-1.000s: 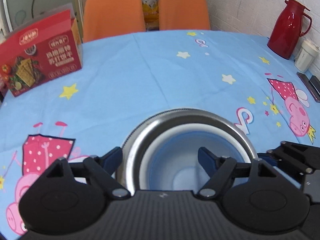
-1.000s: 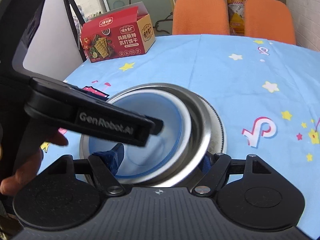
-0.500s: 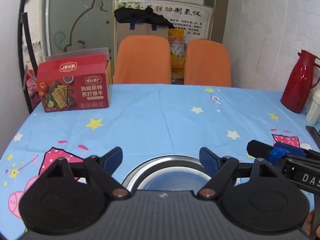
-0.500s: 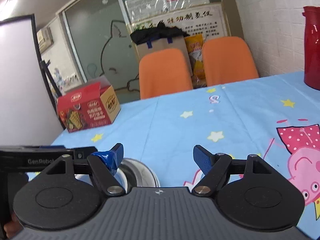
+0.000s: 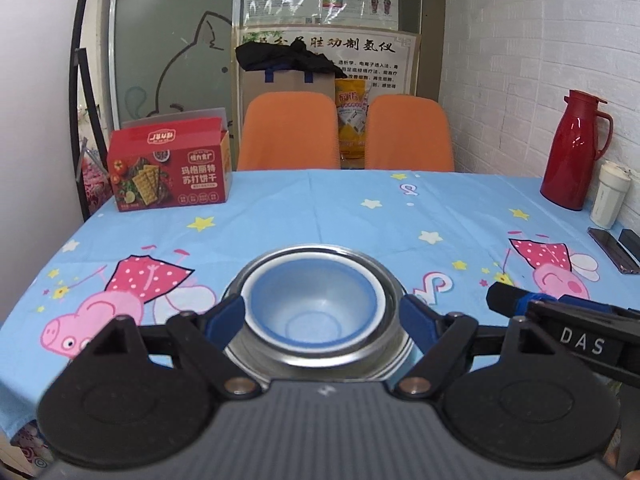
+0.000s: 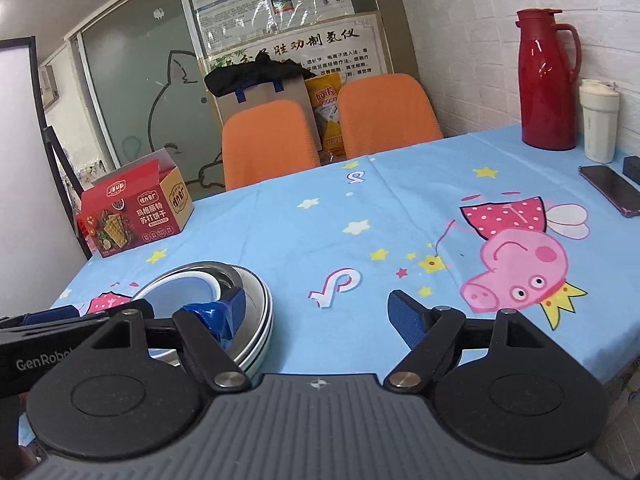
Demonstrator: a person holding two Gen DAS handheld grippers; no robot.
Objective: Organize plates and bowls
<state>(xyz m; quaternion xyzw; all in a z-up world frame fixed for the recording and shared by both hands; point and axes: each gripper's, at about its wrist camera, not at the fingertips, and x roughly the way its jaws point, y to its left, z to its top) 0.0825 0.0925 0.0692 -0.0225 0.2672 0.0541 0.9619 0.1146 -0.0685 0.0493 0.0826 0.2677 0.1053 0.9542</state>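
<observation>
Your left tongs (image 5: 322, 314) are spread wide and hold nothing. The stack sits right at 12 o'clock from them, close in, between the two blue pads (image 5: 224, 318). From this view you cannot tell if the pads touch the stack or hang a bit above it.

The stack is a blue bowl (image 5: 312, 308) sitting inside a shiny metal bowl (image 5: 394, 308). In the right camera you can see a pale rim under the metal bowl, so there may be one more dish below. It all rests on the surface (image 5: 320, 208) with the blue cartoon cloth, near the edge closest to you.

Your right tongs (image 6: 320, 312) are spread wide too, and they are empty. From them, the stack lies at about 10 o'clock, off to the side. Their left pad (image 6: 234, 308) is just in front of the metal rim (image 6: 256, 288) in the picture.

The stack is round, so it has no long side. Any way in works the same.

The left tongs are the nearer ones, and they already face the stack straight on. The dishes look nested already, so I think the sorting is nearly done. I see no other plates or bowls out on the surface.
</observation>
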